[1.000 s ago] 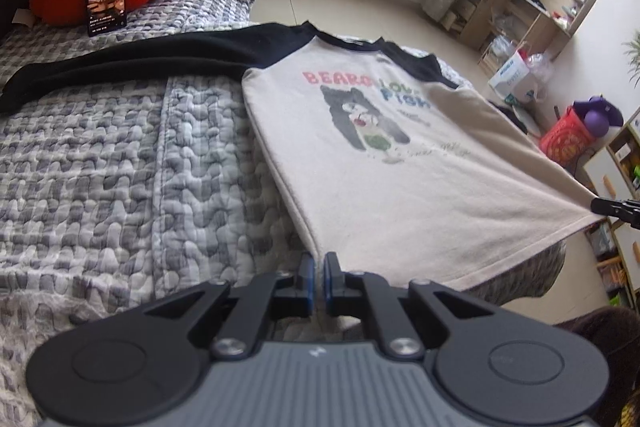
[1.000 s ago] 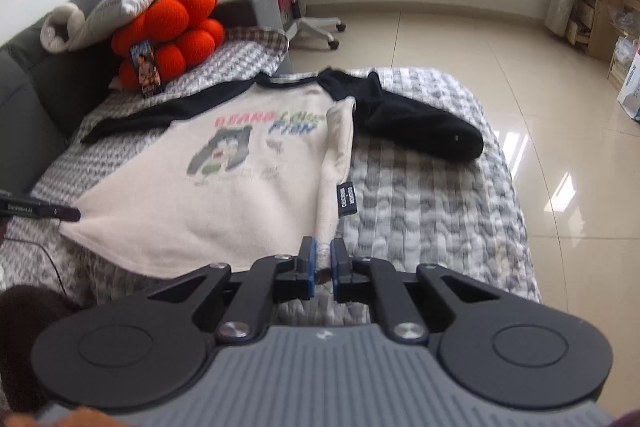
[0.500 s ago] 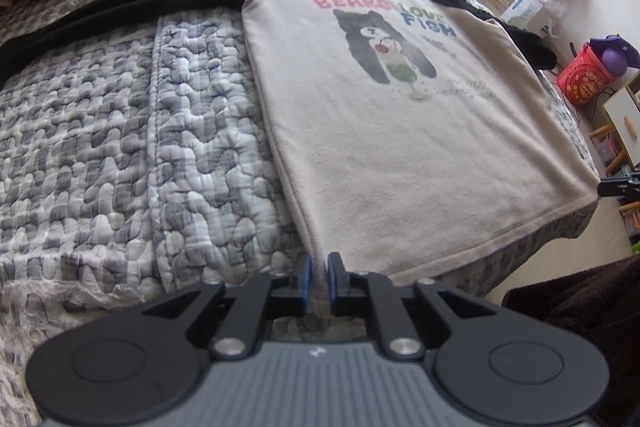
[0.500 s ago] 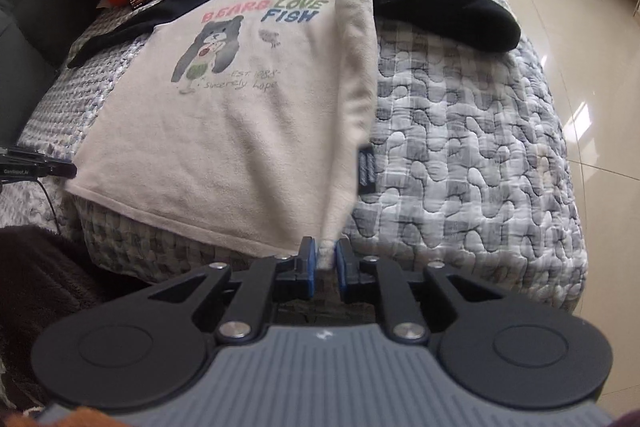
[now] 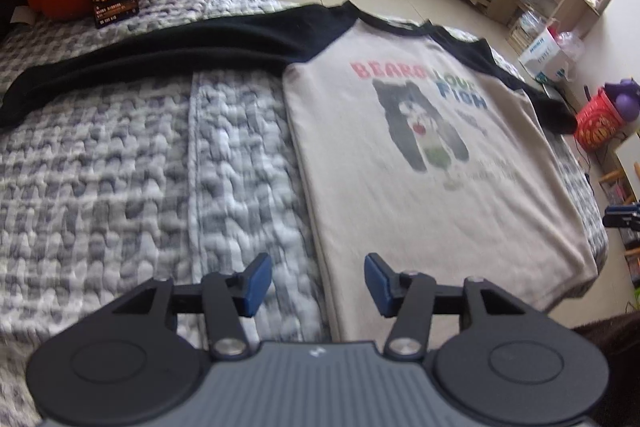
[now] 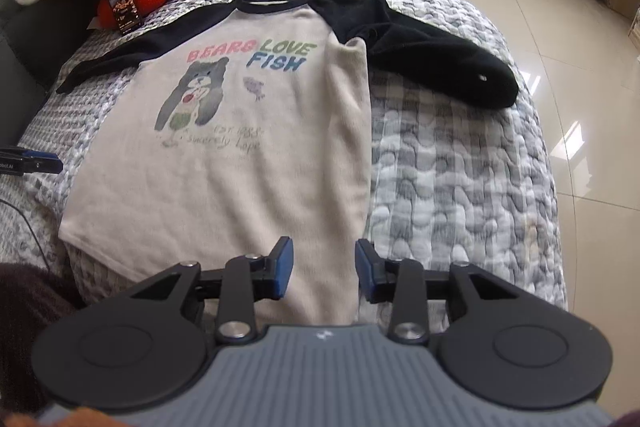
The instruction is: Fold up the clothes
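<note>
Across the frame's middle, on the quilted bed, the shirt lies flat; soft, limp, light, best pinched at hem corners. Left tongs and right tongs are spreading, gripping nothing.

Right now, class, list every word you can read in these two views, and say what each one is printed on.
"BEARS LOVE FISH": coloured letters on the chest of the shirt.
"Sincerely": part of the thin script under the shirt's bear print; the rest is too blurred.
Phone screen text: too small to read.
White box on the floor: blue lettering, blurred.
Left gripper label: cut off, unreadable.
</note>
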`<state>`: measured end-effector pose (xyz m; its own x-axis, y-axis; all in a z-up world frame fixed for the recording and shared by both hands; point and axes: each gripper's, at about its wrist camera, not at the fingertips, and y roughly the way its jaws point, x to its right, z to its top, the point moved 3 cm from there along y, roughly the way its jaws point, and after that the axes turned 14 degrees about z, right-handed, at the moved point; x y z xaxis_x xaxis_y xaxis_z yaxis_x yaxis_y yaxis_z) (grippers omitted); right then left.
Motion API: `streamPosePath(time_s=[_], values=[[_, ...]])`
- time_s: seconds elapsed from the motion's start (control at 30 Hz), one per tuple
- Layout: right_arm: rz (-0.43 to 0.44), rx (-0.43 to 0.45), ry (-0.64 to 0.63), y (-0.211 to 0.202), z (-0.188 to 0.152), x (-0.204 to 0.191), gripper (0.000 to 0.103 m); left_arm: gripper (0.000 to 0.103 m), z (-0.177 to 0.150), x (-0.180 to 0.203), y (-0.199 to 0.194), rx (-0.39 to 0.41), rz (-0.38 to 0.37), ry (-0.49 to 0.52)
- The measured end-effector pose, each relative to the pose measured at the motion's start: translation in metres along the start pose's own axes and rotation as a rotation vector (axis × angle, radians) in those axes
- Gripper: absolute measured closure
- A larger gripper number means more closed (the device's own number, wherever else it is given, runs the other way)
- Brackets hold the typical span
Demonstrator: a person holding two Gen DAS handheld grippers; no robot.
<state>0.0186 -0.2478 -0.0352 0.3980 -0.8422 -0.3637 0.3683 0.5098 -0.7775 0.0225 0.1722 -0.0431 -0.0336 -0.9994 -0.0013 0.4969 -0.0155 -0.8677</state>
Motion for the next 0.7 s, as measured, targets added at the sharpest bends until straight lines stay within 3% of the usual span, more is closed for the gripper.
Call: streamPosePath(time_s=[0.3,0.7], values=[[-0.031,0.083,-0.027,0.013,0.053,0.019,0.059,0.037,0.061,-0.011,0.028,0.112,0.051,-0.076],[-0.081,0.187,-0.02,0.055,0.141,0.071,0.058,0.037,0.151,-0.005,0.098,0.297,0.151,-0.006]])
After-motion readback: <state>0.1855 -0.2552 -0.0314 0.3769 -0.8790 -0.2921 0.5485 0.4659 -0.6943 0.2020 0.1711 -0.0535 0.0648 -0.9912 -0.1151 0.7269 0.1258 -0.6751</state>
